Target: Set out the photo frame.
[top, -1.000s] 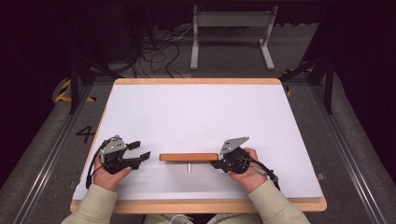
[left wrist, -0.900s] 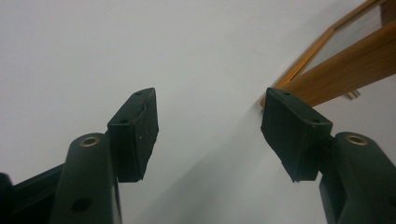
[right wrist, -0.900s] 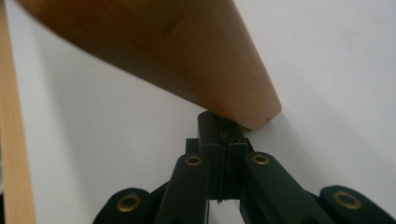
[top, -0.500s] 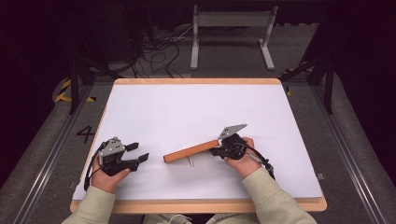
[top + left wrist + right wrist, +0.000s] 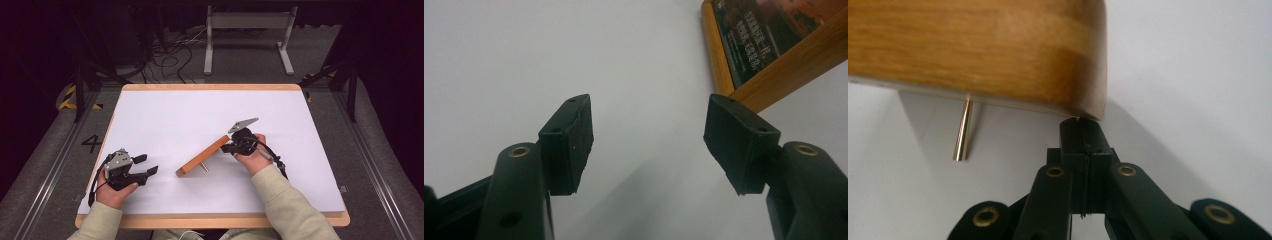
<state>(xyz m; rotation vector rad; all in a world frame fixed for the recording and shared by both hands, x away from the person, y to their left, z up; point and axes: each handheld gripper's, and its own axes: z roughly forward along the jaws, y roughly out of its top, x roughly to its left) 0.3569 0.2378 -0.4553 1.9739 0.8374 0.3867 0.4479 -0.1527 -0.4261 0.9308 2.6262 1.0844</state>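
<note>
A wooden picture frame (image 5: 202, 156) lies slantwise on the white table top (image 5: 165, 120), with a thin brass pin (image 5: 204, 166) sticking out of its near side. My right gripper (image 5: 231, 146) is at the frame's far right end. In the right gripper view its jaws are shut together, and the right gripper (image 5: 1083, 135) tip touches the lower corner of the wood (image 5: 973, 50) beside the pin (image 5: 963, 130). My left gripper (image 5: 146, 165) rests open at the front left, apart from the frame. In its own view the left gripper (image 5: 649, 142) holds nothing, and the frame (image 5: 784, 65) shows beyond.
The table has a wooden rim (image 5: 210, 220). On the dark floor behind it stand a grey metal stand (image 5: 247, 20) and loose cables (image 5: 170, 55). A painted 4 (image 5: 92, 143) marks the floor at the left.
My right gripper has moved away from the person, and the frame's right end has swung with it from level to slanted. The left gripper has stayed put, open.
</note>
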